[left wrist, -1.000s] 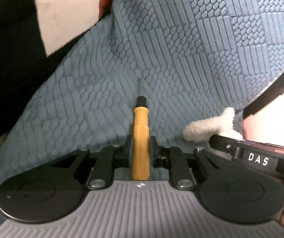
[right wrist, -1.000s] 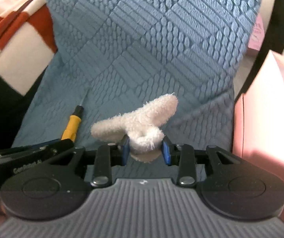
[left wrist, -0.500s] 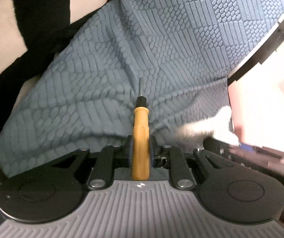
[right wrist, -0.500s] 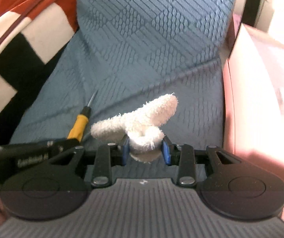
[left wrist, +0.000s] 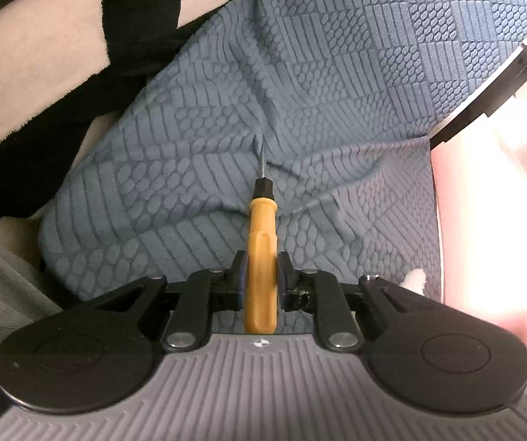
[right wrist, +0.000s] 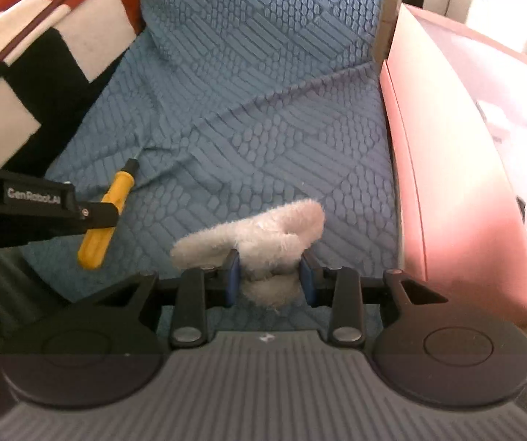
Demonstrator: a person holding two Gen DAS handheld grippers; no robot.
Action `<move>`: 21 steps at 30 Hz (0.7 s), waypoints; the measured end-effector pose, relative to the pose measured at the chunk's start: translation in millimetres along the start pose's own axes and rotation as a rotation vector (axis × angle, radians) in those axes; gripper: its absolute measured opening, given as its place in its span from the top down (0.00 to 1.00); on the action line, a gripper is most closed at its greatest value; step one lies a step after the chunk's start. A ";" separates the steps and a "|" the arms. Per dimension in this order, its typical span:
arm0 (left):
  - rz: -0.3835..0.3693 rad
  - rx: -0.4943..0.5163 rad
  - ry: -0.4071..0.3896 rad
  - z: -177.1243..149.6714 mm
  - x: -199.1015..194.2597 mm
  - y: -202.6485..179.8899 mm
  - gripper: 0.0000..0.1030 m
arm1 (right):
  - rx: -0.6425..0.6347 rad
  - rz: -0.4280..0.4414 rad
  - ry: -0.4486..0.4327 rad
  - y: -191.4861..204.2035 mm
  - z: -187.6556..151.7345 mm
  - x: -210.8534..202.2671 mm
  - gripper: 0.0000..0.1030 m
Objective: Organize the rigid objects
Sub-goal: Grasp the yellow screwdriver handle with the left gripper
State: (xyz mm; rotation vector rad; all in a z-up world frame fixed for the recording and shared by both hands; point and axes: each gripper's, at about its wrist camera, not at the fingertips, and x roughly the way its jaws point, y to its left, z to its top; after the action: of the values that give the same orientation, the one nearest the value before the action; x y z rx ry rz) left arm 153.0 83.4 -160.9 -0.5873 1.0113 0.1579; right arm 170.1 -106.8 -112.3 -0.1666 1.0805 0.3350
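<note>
Both hands have carried toward the pink bin (right wrist: 458, 183). Our left gripper (left wrist: 260, 279) clamps the stiff, light screwdriver (left wrist: 261, 253) mid-handle; right gripper (right wrist: 269, 279) pinches the soft, compressible plush (right wrist: 256, 242).

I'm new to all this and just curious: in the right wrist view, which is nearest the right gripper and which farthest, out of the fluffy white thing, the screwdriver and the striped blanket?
1. Fluffy white thing: clamped in the right gripper.
2. Screwdriver: off to the left, held by the left gripper.
3. Striped blanket: top left, farthest back.
</note>
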 end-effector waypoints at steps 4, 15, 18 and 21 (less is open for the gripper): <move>-0.007 -0.021 0.016 2.0 4.7 2.3 0.80 | 0.001 0.019 0.026 -1.8 -2.6 4.4 0.62; -0.020 -0.048 0.022 9.7 13.0 -3.0 0.77 | -0.030 -0.001 0.034 2.2 0.4 13.9 0.62; -0.012 -0.044 0.018 11.0 14.7 -4.1 0.67 | -0.041 -0.001 0.023 3.6 1.2 15.7 0.62; -0.007 -0.030 0.010 12.0 16.2 -6.9 0.61 | -0.069 -0.001 0.007 6.9 2.2 18.1 0.62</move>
State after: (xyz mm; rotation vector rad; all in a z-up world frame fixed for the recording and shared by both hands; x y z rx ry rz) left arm 173.3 81.7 -167.0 -0.6194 1.0184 0.1646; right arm 177.3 -96.3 -127.1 -0.2300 1.0759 0.3709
